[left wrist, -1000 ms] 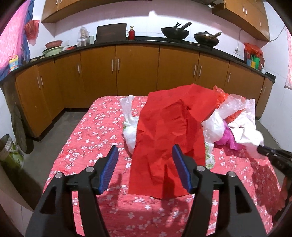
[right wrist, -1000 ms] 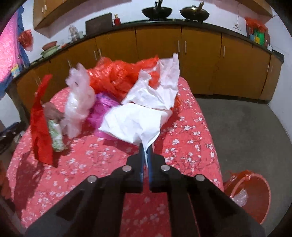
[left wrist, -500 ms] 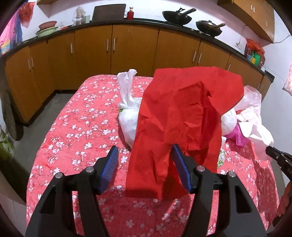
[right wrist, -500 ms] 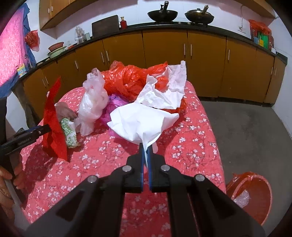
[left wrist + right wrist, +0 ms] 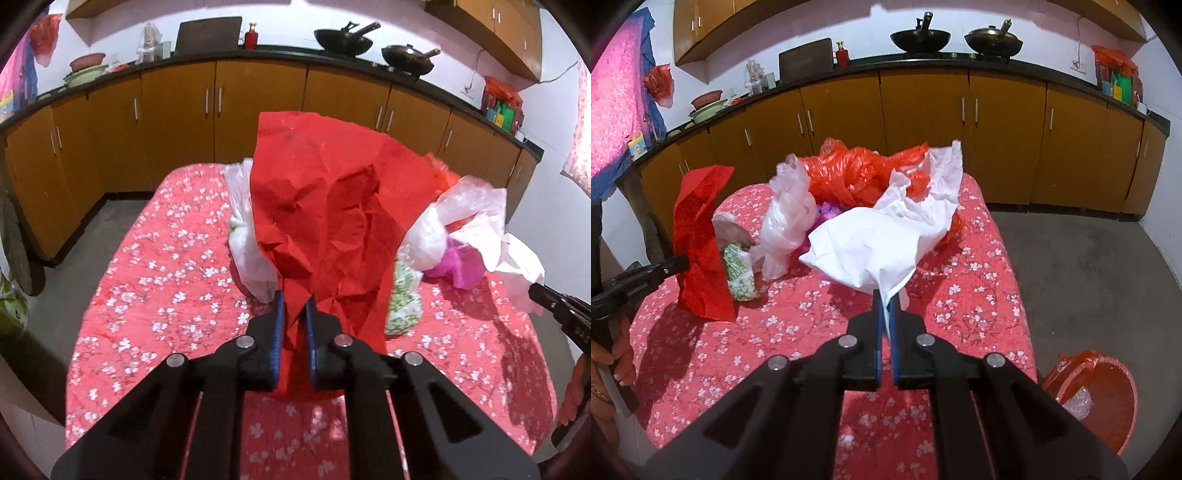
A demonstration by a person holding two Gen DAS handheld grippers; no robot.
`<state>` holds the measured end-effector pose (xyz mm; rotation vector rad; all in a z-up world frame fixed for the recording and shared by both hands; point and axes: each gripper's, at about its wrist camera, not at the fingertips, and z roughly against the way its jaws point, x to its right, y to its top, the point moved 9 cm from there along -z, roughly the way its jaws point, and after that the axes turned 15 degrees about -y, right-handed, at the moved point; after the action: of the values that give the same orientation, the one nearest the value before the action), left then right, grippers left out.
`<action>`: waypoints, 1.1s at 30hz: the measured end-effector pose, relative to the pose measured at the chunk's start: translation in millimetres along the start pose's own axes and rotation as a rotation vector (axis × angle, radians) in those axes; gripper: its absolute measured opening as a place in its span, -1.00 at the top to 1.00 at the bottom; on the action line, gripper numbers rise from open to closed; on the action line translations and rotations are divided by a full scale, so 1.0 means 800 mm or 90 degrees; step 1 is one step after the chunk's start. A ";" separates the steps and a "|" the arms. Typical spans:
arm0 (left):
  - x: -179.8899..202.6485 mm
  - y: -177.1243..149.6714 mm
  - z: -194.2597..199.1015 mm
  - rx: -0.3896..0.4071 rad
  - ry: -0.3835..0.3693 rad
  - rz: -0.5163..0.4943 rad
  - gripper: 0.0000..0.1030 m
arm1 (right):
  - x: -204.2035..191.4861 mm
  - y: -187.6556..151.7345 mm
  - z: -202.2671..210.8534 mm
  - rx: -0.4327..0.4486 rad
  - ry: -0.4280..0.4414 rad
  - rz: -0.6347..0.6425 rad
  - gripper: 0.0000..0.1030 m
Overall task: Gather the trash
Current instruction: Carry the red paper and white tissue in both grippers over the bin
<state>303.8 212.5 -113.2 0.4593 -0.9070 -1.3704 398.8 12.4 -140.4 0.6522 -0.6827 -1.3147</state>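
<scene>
My left gripper point(image 5: 294, 301) is shut on the lower edge of a crumpled red paper sheet point(image 5: 332, 206), which stands up over the table; it also shows in the right wrist view point(image 5: 700, 236). My right gripper point(image 5: 884, 301) is shut on a crumpled white paper point(image 5: 871, 251) and holds it above the table. Behind lie clear plastic bags point(image 5: 790, 218), an orange plastic bag point(image 5: 857, 173), a pink bag point(image 5: 458, 262) and a green-patterned packet point(image 5: 738, 273).
The table has a red floral cloth point(image 5: 775, 332). An orange bin point(image 5: 1097, 395) lined with a bag stands on the floor at the table's right. Wooden cabinets point(image 5: 177, 122) and a counter with woks run along the back wall.
My left gripper has closed from wide open onto the red paper's lower edge. My right gripper has kept its hold on the white paper and lifted it a little.
</scene>
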 end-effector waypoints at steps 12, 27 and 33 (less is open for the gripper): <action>0.070 0.040 0.039 0.047 -0.032 -0.061 0.79 | 0.021 0.013 0.049 0.049 0.002 -0.021 0.90; 0.197 0.049 -0.017 0.042 -0.089 -0.156 0.79 | 0.172 -0.004 0.065 0.075 -0.132 -0.107 0.90; 0.276 0.038 -0.054 0.024 -0.139 -0.190 0.79 | 0.265 -0.035 0.065 0.061 -0.217 -0.160 0.90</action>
<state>344.6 -2.9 -54.4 0.4954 -1.0741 -1.7025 367.2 -203.2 -111.3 0.6111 -0.9682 -1.6556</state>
